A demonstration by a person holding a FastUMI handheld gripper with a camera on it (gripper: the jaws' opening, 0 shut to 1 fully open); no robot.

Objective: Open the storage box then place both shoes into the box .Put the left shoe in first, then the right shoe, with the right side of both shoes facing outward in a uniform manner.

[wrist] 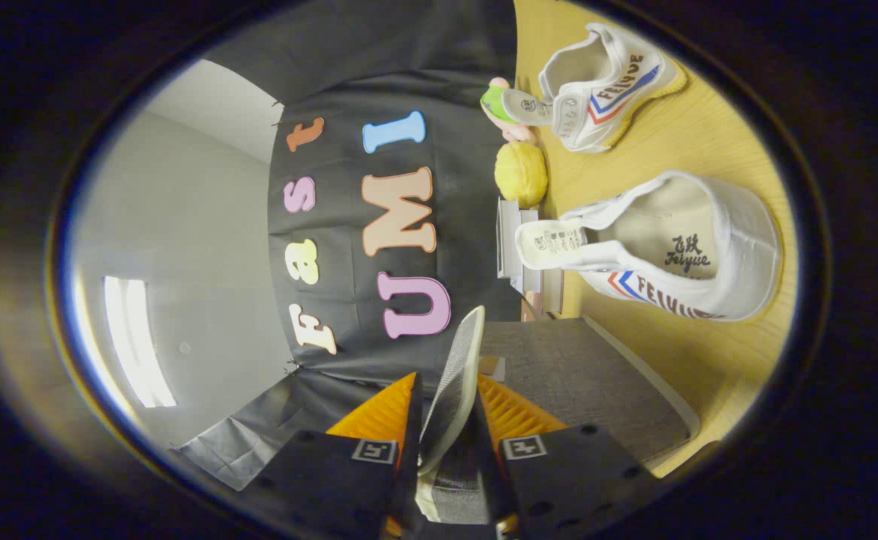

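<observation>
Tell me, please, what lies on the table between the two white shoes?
In the gripper view, bare wooden table separates the far shoe from the near shoe.

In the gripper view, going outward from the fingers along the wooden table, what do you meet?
Hand-held gripper shut on the box lid → grey storage box → nearer white shoe → yellow ball → farther white shoe.

A staged recording booth inside a plain room: a black cloth backdrop (pixel 379 97) hangs at twelve o'clock behind a wooden tabletop (pixel 709 150), with a bare grey wall (pixel 184 225) and ceiling light (pixel 135 341) at nine o'clock.
</observation>
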